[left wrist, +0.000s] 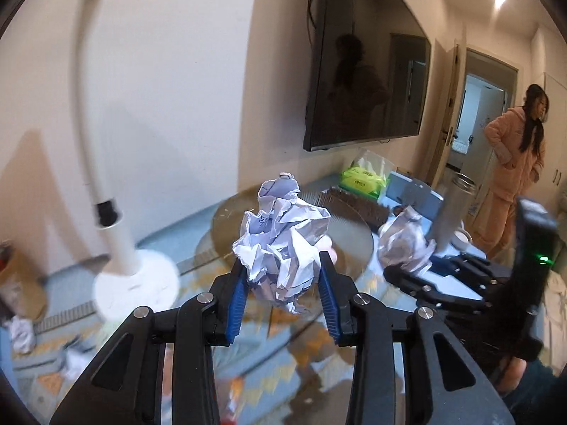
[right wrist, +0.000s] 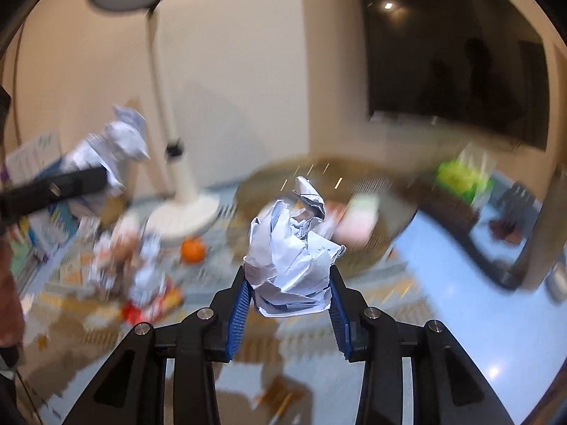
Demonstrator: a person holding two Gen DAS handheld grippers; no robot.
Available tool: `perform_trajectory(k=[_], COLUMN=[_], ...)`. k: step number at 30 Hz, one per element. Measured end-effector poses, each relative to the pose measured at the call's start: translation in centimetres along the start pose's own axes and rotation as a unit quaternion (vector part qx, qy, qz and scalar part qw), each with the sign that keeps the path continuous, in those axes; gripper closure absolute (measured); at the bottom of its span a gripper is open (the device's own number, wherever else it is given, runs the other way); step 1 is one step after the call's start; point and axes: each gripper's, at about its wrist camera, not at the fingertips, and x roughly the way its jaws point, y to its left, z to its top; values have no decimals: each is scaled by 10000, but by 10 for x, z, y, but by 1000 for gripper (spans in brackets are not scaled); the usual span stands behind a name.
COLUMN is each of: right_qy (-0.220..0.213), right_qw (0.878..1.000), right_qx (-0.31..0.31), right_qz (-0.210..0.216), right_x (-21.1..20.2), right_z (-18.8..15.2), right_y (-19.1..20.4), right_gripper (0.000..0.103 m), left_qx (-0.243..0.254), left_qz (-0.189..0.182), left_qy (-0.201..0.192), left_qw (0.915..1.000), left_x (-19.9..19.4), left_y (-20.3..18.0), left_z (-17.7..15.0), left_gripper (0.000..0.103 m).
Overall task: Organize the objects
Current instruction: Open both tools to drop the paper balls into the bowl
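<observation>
In the left wrist view my left gripper [left wrist: 281, 276] is shut on a crumpled white paper ball [left wrist: 283, 241], its blue pads pressing both sides, held above the surface. To its right, my right gripper [left wrist: 407, 267] holds a second crumpled paper wad [left wrist: 405, 241]. In the right wrist view that wad [right wrist: 294, 265] sits squeezed between the right gripper's [right wrist: 288, 294] blue pads. The left gripper [right wrist: 99, 175] shows blurred at the far left with its paper ball [right wrist: 120, 141].
A white floor lamp [left wrist: 113, 244] stands left by the wall, under a wall TV [left wrist: 365, 71]. Behind are a round glass plate [left wrist: 351, 244], brush [left wrist: 354, 205], green tissue pack [left wrist: 361, 177] and metal cup [left wrist: 452, 212]. An orange [right wrist: 193, 250] and loose litter [right wrist: 141, 283] lie left. A person [left wrist: 510, 163] stands far right.
</observation>
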Motion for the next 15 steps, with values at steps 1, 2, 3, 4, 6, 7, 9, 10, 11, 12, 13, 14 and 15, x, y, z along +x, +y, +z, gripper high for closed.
perform_trajectory(k=[1, 2, 3, 4, 6, 7, 9, 10, 11, 12, 13, 14, 15], right_qy=[-55, -88, -92, -78, 92, 177, 352, 416, 479, 505, 478, 455, 418], right_qw=[9999, 9995, 9993, 9991, 9992, 9988, 9973, 9968, 9967, 9961, 9952, 9948, 9949], right_qx=[10, 4, 7, 39, 209, 330, 578, 631, 622, 633, 663, 699, 773], right_qz=[-115, -294, -373, -414, -339, -310, -278, -242, -228, -363, -532, -585, -500], right_x=[2, 8, 13, 21, 43, 55, 82, 94, 104, 112, 113, 110, 103], right_z=[12, 25, 32, 39, 51, 56, 65, 71, 76, 79, 81, 80, 77], right_y=[-7, -14, -18, -24, -38, -43, -55, -60, -64, -69, -73, -78, -83], right_gripper=[63, 63, 63, 63, 63, 63, 56, 49, 33, 32, 32, 32, 32], left_qx=[-64, -129, -174, -213, -364, -484, -698, -762, -827, -881, -902, -904, -898], left_qz=[-13, -17, -7, 35, 133, 139, 122, 123, 83, 10, -18, -20, -1], left_qy=[68, 182, 300, 344, 380, 393, 235, 211, 214, 195, 153, 105, 49], left_qw=[10000, 9997, 9994, 9992, 9985, 9980, 9972, 9968, 9963, 9959, 9958, 9958, 9960], left_x=[13, 31, 50, 62, 82, 93, 99, 99, 95, 86, 77, 67, 55], left_y=[-1, 0, 1, 2, 5, 8, 18, 21, 25, 30, 34, 35, 37], left_z=[6, 13, 20, 24, 32, 37, 43, 44, 44, 42, 38, 34, 29], left_gripper=[68, 67, 65, 59, 43, 19, 13, 13, 13, 13, 13, 13, 13])
